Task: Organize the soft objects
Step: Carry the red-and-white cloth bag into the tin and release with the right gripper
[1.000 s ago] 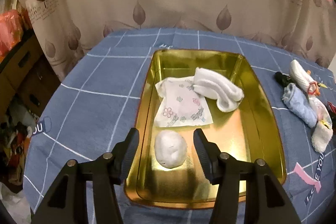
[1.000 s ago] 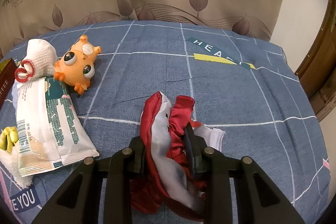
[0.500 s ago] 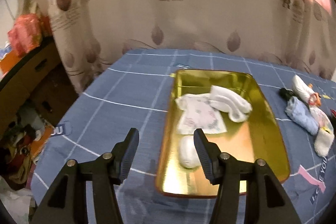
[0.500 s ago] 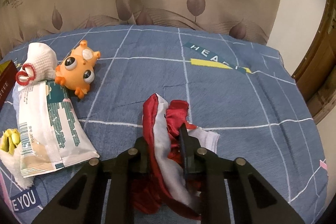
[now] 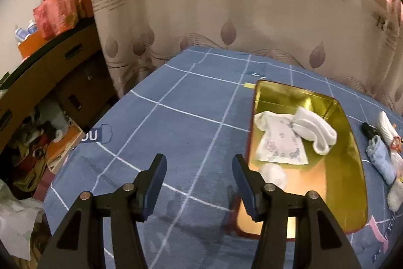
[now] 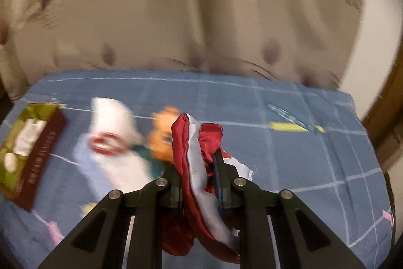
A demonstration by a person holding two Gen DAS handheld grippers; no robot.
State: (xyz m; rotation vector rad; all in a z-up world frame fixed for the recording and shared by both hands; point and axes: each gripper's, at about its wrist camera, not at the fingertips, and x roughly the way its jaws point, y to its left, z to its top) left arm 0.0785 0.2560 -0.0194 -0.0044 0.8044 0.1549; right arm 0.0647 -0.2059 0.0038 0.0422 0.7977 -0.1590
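Note:
My right gripper is shut on a red and white satin cloth and holds it up above the blue checked tablecloth; the view is blurred. My left gripper is open and empty, raised over the tablecloth left of the gold tray. The tray holds a printed white cloth, a rolled white sock and a white ball. The tray also shows at the left of the right wrist view.
A light blue rolled cloth and white items lie right of the tray. An orange toy and a white packet lie left of the red cloth. The table's left edge drops to floor clutter. A curtain hangs behind.
My right gripper has lifted the red cloth off the table and swung left. My left gripper has pulled back and left, away from the tray.

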